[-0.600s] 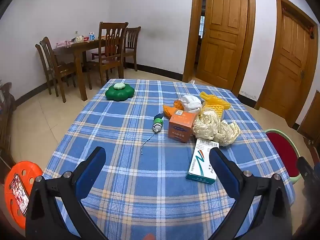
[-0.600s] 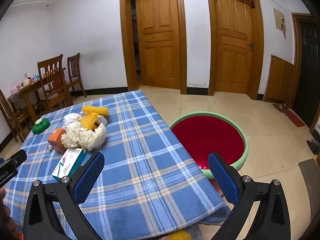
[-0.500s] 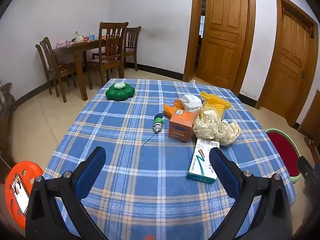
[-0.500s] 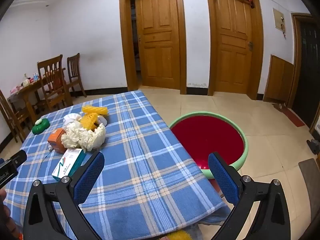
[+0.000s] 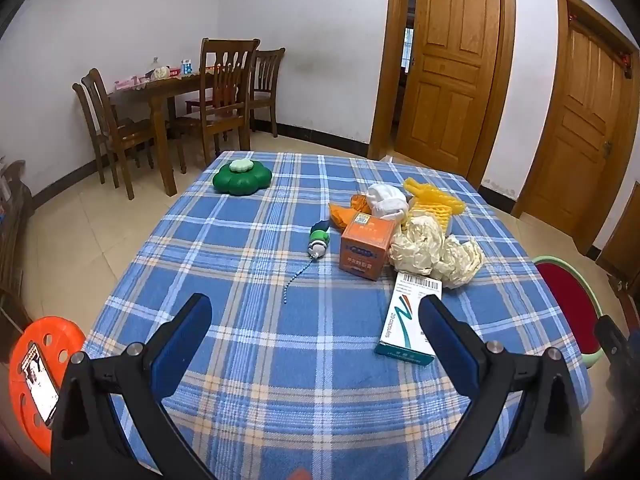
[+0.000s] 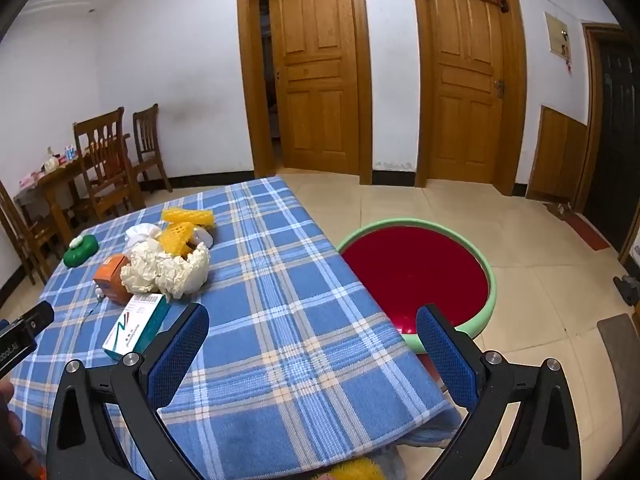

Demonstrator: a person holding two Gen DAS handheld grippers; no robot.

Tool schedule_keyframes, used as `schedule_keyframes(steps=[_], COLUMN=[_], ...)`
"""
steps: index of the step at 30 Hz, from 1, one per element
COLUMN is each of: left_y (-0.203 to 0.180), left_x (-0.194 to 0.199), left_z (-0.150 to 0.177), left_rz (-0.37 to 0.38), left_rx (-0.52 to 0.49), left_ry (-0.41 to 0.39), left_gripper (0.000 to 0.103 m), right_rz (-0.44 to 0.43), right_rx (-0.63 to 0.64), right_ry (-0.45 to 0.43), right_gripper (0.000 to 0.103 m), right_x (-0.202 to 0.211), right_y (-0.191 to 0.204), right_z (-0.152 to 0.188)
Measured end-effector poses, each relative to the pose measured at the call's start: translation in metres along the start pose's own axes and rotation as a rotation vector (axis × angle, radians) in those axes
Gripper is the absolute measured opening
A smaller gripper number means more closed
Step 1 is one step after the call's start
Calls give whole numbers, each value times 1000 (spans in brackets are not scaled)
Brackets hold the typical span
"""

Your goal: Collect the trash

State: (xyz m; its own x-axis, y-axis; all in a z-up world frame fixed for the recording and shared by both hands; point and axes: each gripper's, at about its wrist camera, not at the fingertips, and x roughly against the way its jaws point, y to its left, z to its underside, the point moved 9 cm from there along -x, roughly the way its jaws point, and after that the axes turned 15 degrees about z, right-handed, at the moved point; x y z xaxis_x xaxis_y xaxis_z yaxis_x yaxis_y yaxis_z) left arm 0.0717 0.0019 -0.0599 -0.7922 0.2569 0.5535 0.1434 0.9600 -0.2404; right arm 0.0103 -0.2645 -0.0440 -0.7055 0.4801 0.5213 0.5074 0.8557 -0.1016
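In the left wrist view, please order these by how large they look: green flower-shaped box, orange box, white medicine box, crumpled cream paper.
1. crumpled cream paper
2. white medicine box, helped by nearness
3. orange box and green flower-shaped box: alike; the green one lies farther away, so unsure

This is a room in a home, a dining or living area with white plaster walls and a pale tiled floor (image 6: 520,216). Two panelled wooden doors (image 6: 320,76) in timber frames stand at twelve o'clock, while at ten o'clock a dark wooden dining table (image 5: 168,88) with matching slat-backed chairs (image 5: 224,92) carries small household clutter. In the foreground a table wears a blue plaid tablecloth (image 5: 248,352), and a red basin with a green rim (image 6: 416,272) sits on the floor at two o'clock.
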Motion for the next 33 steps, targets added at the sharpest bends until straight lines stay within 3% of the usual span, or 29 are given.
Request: schedule_keyframes(steps=[33], left_y=[1], left_x=[-1], left_z=[1], left_rz=[-1], left_rx=[2], left_ry=[6], left_gripper=[101], right_rz=[3], right_rx=[-1], right_ry=[30], right_gripper=[103], right_x=[-4], right_y=[1], right_z=[10])
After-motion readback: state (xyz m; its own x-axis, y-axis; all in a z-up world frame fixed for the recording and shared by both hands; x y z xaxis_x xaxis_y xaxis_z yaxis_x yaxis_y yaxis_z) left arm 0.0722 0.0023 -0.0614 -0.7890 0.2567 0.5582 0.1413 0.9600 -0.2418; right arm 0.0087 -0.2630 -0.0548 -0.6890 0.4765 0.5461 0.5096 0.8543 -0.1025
